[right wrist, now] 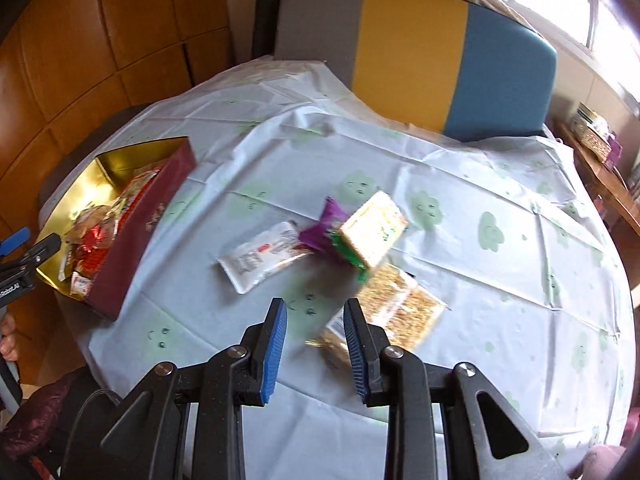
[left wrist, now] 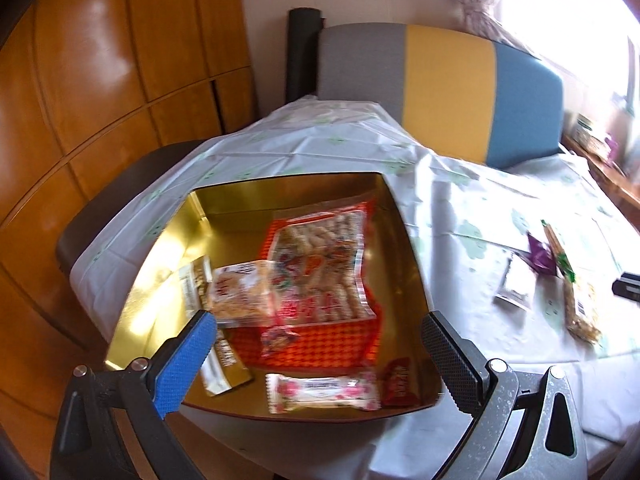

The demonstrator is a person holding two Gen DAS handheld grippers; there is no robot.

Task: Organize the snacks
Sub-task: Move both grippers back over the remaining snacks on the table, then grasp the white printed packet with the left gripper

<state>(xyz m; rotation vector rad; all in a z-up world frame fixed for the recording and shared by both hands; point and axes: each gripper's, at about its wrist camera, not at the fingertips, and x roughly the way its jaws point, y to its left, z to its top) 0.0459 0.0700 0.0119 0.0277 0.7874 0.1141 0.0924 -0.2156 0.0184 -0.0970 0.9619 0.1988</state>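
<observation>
The left gripper (left wrist: 320,344) is hovering over the gold-lined box (left wrist: 168,240) at the table's left edge, fingers wide apart and empty. The right gripper (right wrist: 316,344), fingers parted, is hanging above loose snack packets (right wrist: 376,232) mid-table; blur is hiding their labels.

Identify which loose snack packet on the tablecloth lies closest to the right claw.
The golden cracker packet, lying just beyond the right claw, partly behind its right finger. The white packet, purple wrapper and green-edged cracker packet all lie farther away.
</observation>
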